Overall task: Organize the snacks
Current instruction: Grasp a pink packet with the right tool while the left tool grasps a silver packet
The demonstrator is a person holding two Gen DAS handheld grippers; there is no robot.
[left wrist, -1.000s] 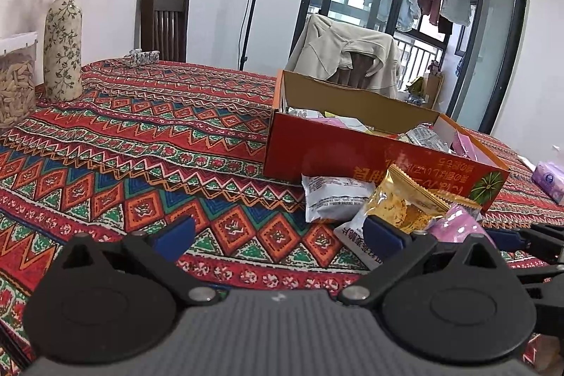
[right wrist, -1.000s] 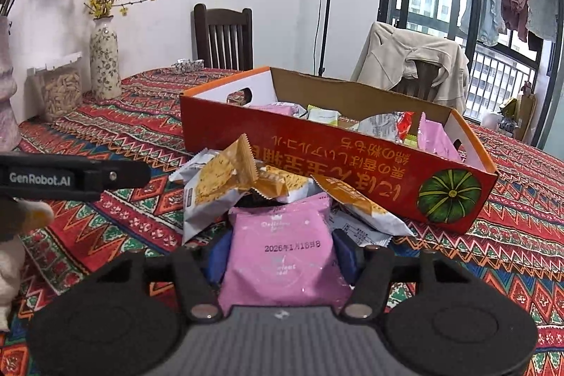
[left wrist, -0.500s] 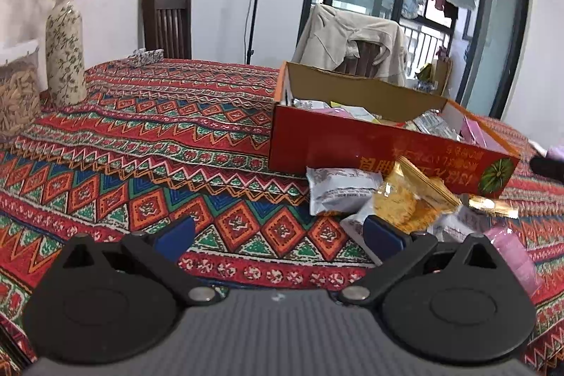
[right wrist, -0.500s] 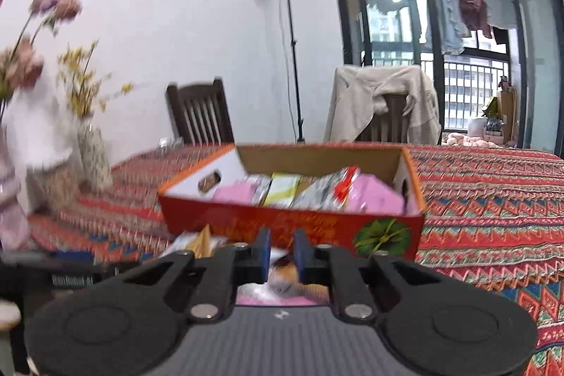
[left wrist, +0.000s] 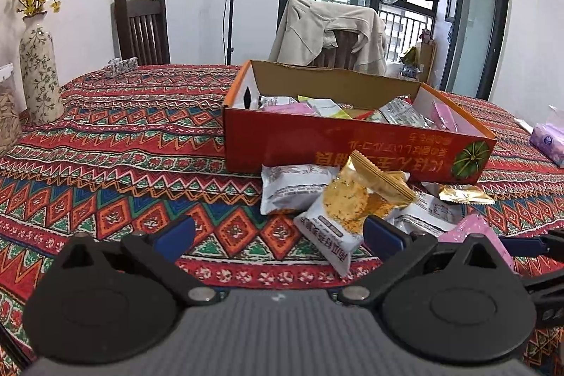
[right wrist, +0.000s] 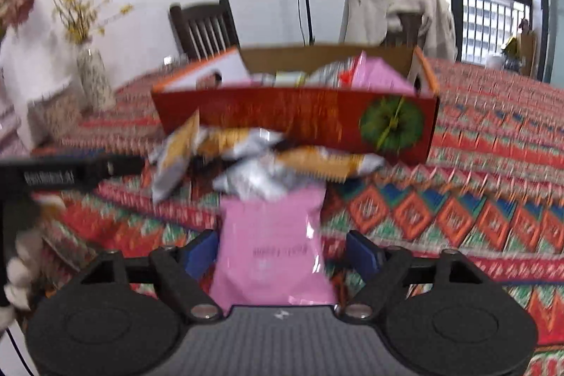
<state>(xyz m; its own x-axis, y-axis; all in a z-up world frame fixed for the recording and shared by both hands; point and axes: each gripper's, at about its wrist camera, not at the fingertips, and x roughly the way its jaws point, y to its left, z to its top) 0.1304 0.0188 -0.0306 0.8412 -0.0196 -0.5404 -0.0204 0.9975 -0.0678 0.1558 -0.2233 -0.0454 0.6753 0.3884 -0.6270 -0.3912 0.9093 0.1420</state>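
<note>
A red cardboard box (left wrist: 352, 143) (right wrist: 282, 115) holds several snack packets. In front of it lies a pile of loose packets, with a yellow cracker packet (left wrist: 356, 199) on top. My left gripper (left wrist: 278, 228) is open just above the cloth, nothing between its fingers, and the cracker packet lies close to its right finger. My right gripper (right wrist: 282, 245) is opening around a pink packet (right wrist: 271, 235) (left wrist: 472, 235). That packet lies between the fingers with a gap on its right side. The right wrist view is blurred.
A patterned red tablecloth (left wrist: 123, 164) covers the table. A flowered vase (left wrist: 38, 76) and a clear jar stand at the far left. Two chairs, one draped with a beige jacket (left wrist: 328, 34), stand behind the table. A tissue pack (left wrist: 550, 140) lies at the right.
Half a second ago the right gripper's jaws were shut and held higher. Now they stand apart, low over the cloth, with the pink packet between them. The left gripper drew back slightly, still open.
</note>
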